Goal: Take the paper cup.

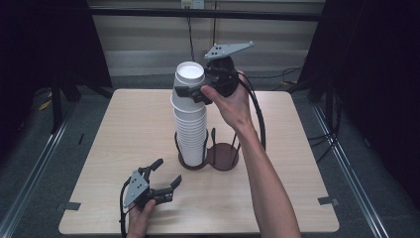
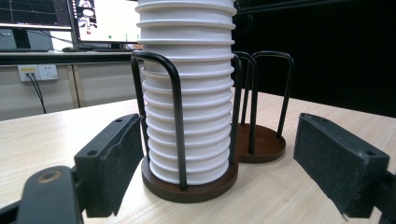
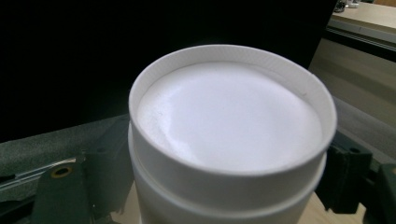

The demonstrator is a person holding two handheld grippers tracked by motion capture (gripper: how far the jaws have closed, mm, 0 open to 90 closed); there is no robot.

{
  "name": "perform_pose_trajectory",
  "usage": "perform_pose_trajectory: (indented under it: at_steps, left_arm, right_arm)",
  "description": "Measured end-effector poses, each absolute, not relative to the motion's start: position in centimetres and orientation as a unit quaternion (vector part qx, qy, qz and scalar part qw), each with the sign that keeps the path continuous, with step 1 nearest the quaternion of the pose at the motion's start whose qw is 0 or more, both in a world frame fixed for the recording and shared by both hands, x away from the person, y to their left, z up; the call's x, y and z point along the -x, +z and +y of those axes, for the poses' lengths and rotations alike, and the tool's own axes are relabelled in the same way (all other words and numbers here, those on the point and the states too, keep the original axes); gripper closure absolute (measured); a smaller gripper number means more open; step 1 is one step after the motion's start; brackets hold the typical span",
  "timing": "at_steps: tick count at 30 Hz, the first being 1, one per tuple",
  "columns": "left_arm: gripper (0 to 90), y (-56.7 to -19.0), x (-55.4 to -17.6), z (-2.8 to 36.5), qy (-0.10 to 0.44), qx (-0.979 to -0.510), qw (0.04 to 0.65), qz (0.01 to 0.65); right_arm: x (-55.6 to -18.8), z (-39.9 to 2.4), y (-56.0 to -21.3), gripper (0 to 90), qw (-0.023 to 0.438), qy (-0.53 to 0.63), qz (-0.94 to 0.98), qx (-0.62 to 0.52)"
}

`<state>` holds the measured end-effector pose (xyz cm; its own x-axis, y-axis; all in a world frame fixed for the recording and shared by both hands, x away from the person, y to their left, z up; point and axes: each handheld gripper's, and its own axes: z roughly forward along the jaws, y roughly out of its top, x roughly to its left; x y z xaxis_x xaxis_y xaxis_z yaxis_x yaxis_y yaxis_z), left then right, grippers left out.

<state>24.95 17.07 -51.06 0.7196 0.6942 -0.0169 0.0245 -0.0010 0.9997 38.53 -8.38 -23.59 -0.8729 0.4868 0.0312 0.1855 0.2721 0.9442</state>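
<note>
Right claw grips the top cup of the inverted white cup stack, which stands in the left ring of the wire holder at the centre of the surface. Left claw rests low on the surface, jaws apart and holding nothing, near the holder's base. Risks, judged: nested cups may lift together through friction; a skewed pull could tip the tall stack. Count: 1 stack, roughly 20 cups; 1 holder with 2 rings, 1 vacant; 2 claws.
</note>
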Motion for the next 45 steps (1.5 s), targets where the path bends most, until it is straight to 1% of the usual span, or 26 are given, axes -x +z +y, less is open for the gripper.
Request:
perform_pose_trajectory:
  at_steps: [11, 23, 45]
  left_arm:
    - [15.6, -51.1, -25.0, 17.0, 0.256, -0.657, 0.654, 0.273]
    - [15.7, -51.1, -24.9, 17.1, 0.257, -0.660, 0.652, 0.273]
    - [15.6, -51.0, -25.0, 17.1, 0.259, -0.659, 0.651, 0.273]
  right_arm:
    - [-38.4, -9.0, -22.3, 20.5, 0.135, 0.592, 0.766, -0.212]
    - [-38.1, -9.7, -21.6, 21.1, 0.132, 0.637, 0.730, -0.211]
    - [-36.9, -11.7, -20.7, 21.3, 0.135, 0.669, 0.700, -0.210]
